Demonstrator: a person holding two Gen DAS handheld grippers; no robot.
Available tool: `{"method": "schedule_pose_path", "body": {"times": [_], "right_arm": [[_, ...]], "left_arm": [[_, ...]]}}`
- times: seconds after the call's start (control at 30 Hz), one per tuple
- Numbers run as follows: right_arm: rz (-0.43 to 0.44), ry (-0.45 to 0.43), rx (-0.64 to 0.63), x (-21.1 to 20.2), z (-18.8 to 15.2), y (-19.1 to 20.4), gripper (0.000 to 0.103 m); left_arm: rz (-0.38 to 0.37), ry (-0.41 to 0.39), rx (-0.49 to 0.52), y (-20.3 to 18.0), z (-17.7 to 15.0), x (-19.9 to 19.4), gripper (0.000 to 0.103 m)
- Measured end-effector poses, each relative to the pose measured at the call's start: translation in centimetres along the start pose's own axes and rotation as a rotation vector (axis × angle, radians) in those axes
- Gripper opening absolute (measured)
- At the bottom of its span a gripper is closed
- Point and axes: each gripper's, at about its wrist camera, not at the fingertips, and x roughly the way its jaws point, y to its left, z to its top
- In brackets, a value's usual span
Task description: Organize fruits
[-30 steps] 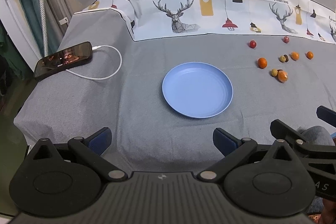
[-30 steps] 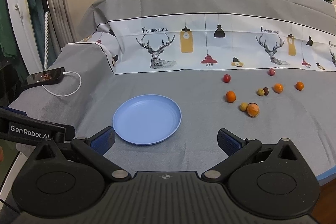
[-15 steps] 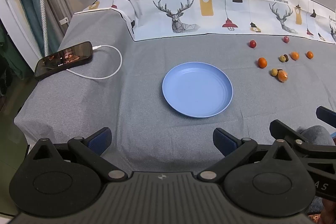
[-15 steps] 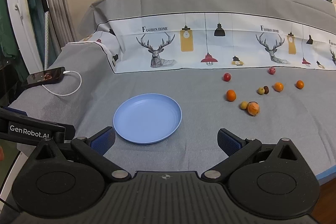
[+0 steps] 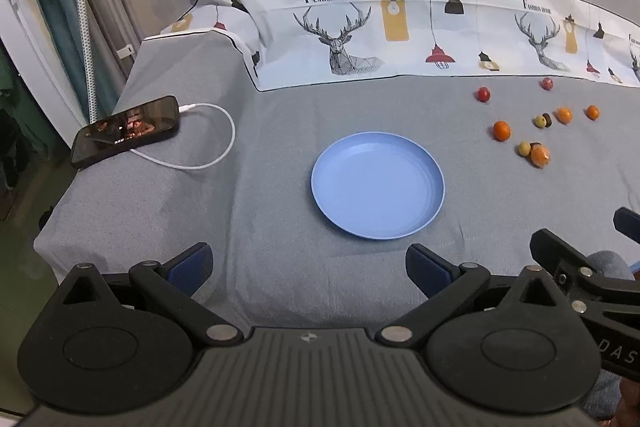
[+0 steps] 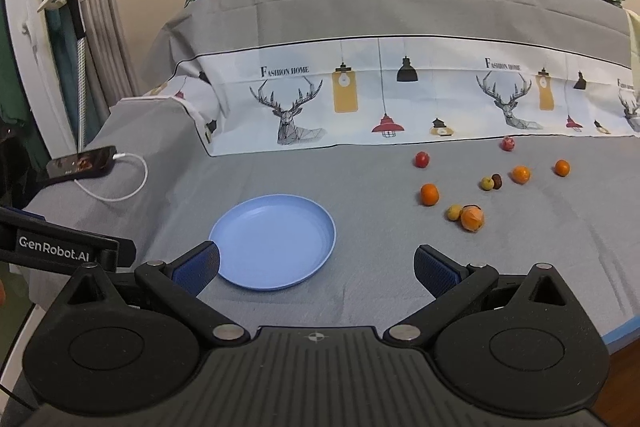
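Nudged a bit nearer the bed since a moment ago, both claws, left claw (image 5: 308, 265) and right claw (image 6: 316, 265), wide open, empty, blue plate (image 5: 434, 195) bare, fruits (image 6: 472, 218) unpicked.

the left gripper (image 5: 307, 265) is held level above the near edge of the grey cloth (image 5: 260, 211), its jaws spread wide and nothing between them. both blue pads (image 5: 188, 267) hang clear of the cloth. the right gripper (image 6: 316, 263) is posed the same way, jaws wide apart and empty, pads (image 6: 434, 273) above the cloth's near edge. the two sit side by side: part of the right gripper's black frame shows at the right edge of the left wrist view, and the left gripper's side bar shows at the left edge of the right wrist view. no hand can be made out clearly.
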Motion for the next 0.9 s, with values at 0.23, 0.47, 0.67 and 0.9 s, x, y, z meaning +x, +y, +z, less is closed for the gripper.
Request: {"method": "schedule_pose_path", "body": {"times": [0.23,0.47,0.67,0.9], "right_arm": [[-0.003,0.006,0.013,0.2,0.1,-0.5,0.102],[-0.012,0.007,0.041,0.7,0.3,-1.5,0.102],[-0.045,0.016,0.071,1.2,0.5,-3.8,0.102],[-0.076,0.048,0.136,2.7,0.2,-7.3,0.103]], "left_arm": [[0.013,0.020,0.005,-0.3,0.1,0.5,0.103],[0.009,0.041,0.016,-1.1,0.3,1.2,0.103],[-0.035,0.081,0.047,-3.3,0.9,2.4,0.103],[-0.054,0.104,0.104,-6.5,2.3,4.3,0.103]]}}
